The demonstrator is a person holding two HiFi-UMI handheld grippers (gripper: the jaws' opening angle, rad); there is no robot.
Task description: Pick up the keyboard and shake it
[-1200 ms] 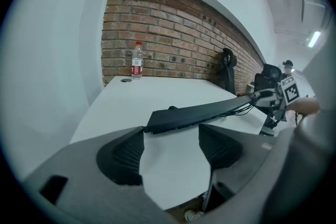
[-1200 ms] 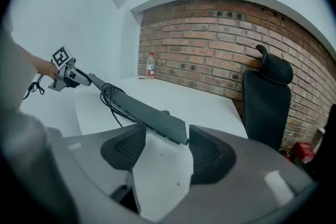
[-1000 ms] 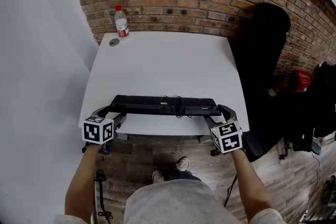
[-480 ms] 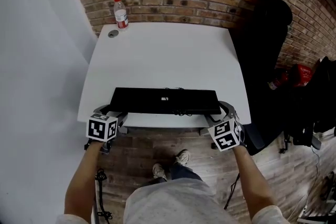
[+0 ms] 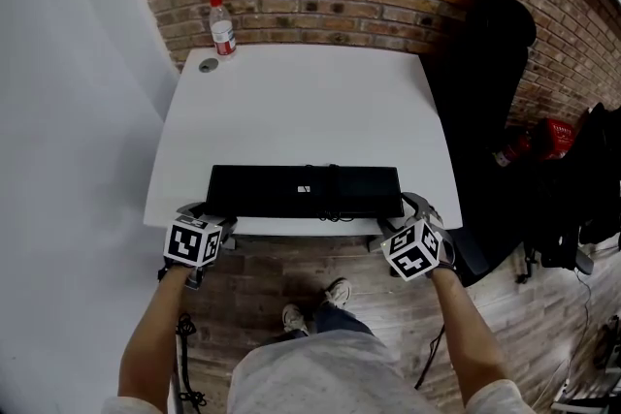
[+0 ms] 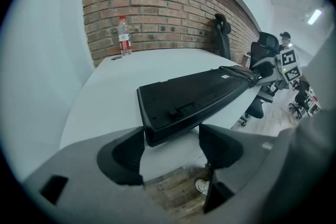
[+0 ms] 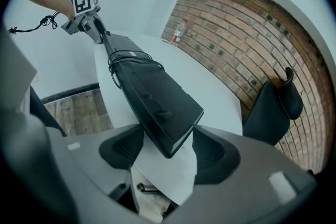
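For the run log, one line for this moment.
left tongs: shut on keyboard end | right tongs: opening, keyboard end between them | keyboard: underside up, at table front edge

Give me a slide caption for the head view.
Black keyboard, underside up, along the white table's near edge; a bottle stands at the far-left corner.
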